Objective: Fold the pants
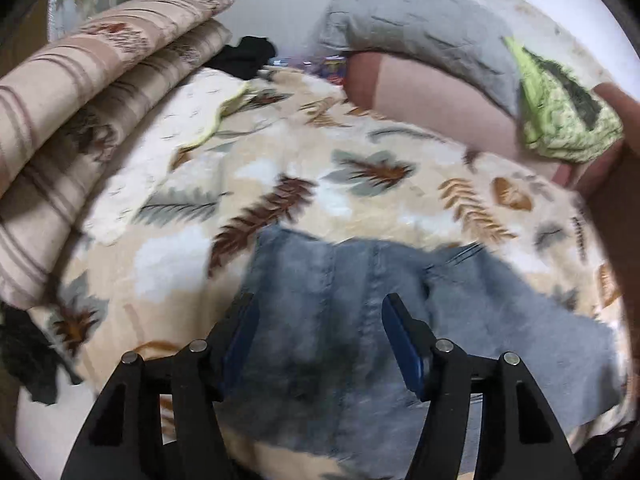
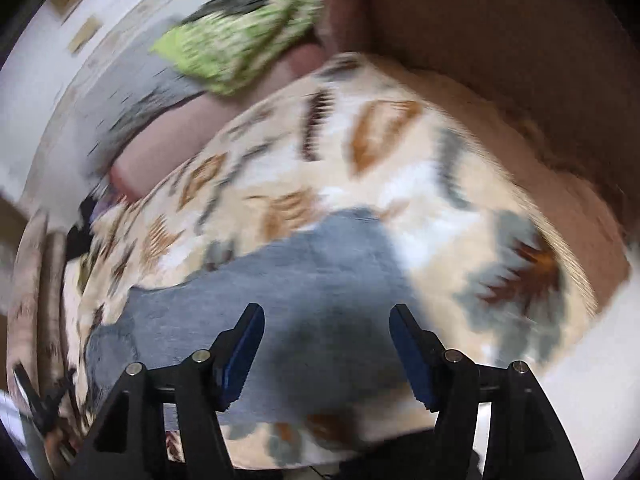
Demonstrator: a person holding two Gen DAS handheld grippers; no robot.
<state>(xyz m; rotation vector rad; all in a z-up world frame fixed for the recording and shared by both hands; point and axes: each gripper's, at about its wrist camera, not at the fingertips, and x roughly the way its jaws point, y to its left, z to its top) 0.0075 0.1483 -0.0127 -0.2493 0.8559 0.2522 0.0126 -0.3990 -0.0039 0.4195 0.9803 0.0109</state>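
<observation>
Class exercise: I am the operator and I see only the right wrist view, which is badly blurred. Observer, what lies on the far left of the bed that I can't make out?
Observer: A folded striped blanket is stacked along the left edge of the leaf-print bedspread.
Operator: And the left tongs, open or shut?
Observer: The left tongs are open, with the grey pants lying flat between and below their tips; nothing is gripped.
Operator: Any detail of the pants I'm missing?
Observer: A lengthwise seam runs down the cloth between the tips of the left tongs.
</observation>
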